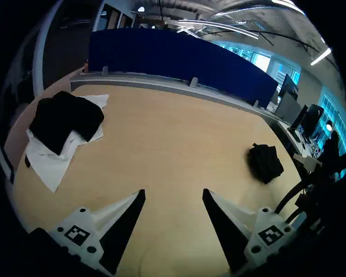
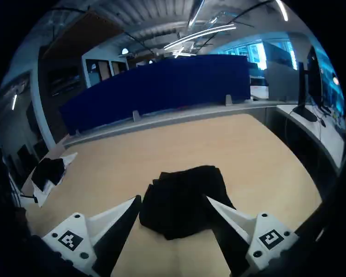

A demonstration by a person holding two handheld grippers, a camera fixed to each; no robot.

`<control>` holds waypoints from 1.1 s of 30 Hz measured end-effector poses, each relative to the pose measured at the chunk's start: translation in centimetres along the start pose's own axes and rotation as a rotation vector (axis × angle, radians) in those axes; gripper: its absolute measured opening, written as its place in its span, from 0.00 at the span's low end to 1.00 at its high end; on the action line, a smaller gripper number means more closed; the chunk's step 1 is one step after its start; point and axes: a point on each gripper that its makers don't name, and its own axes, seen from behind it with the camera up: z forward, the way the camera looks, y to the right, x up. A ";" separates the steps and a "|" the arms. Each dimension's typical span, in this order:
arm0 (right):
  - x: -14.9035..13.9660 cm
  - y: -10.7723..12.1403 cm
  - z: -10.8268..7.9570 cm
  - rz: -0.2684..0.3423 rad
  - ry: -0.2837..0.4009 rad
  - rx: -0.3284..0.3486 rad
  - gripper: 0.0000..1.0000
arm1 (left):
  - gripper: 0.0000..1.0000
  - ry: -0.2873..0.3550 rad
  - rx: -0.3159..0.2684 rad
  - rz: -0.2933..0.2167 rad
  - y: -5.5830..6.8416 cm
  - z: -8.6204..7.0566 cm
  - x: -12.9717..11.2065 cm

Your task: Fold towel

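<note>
A crumpled black towel [image 2: 184, 201] lies on the light wooden table [image 2: 173, 147], right in front of my right gripper [image 2: 173, 199], whose fingers stand open on either side of its near edge without pressing it. The same black towel [image 1: 265, 162] appears small at the right in the left gripper view. My left gripper [image 1: 174, 191] is open over bare table [image 1: 173, 138], nothing between its fingers. At the far left lies a pile: a black cloth [image 1: 64, 119] on a white towel [image 1: 53, 161]; the pile [image 2: 48, 174] also shows in the right gripper view.
A blue partition [image 1: 182, 60] with a grey rail runs along the table's far edge. Desks with monitors [image 1: 288, 104] and a chair stand beyond the right end. A monitor [image 2: 311, 78] stands on a side desk at the right.
</note>
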 end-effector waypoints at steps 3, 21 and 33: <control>0.7 -0.3 -0.1 0.002 0.027 0.000 1.00 | 0.92 0.005 0.000 0.004 0.0 -0.2 0.1; 6.6 -3.6 -1.3 -0.071 0.270 -0.025 1.00 | 0.92 0.109 0.006 0.007 -0.1 -0.9 2.6; 8.9 -5.6 -2.3 -0.046 0.359 -0.019 1.00 | 0.92 0.293 0.019 0.031 -0.2 -2.0 6.9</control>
